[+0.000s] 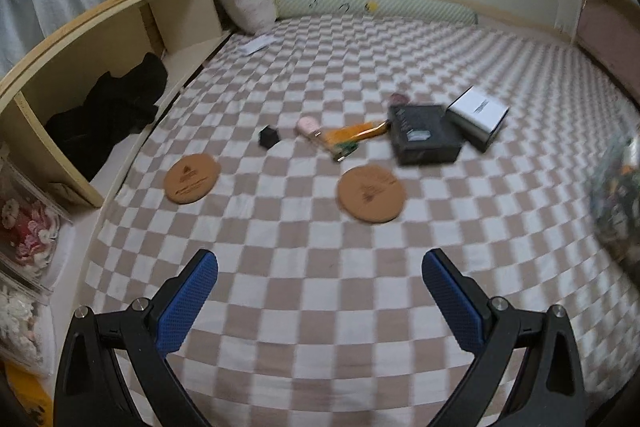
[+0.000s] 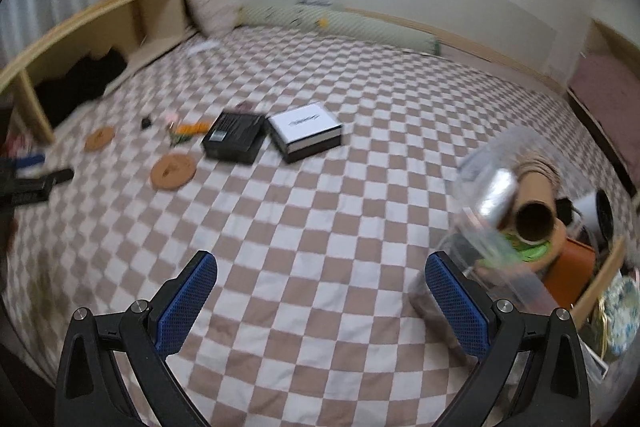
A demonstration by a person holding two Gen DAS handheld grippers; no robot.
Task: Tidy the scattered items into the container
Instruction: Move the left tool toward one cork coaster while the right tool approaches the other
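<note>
In the left wrist view, the left gripper (image 1: 320, 279) hangs spread and empty above the bed's (image 1: 320, 327) near edge; approach the nearer cork coaster (image 1: 371, 193) flat and pinch its rim. In the right wrist view, the right gripper (image 2: 320, 279) is likewise spread and empty, with the clear container (image 2: 496, 227) at the bed's right edge, so keep its mouth unobstructed.

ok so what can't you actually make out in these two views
- Clear container, right wrist view: motion blur smears its contents; cut off in the left wrist view.
- Cork coasters: print too blurred to read.
- Small items beside the black box: too small and blurred to identify.
- Shelf: dark bundle, nothing discernible.
</note>
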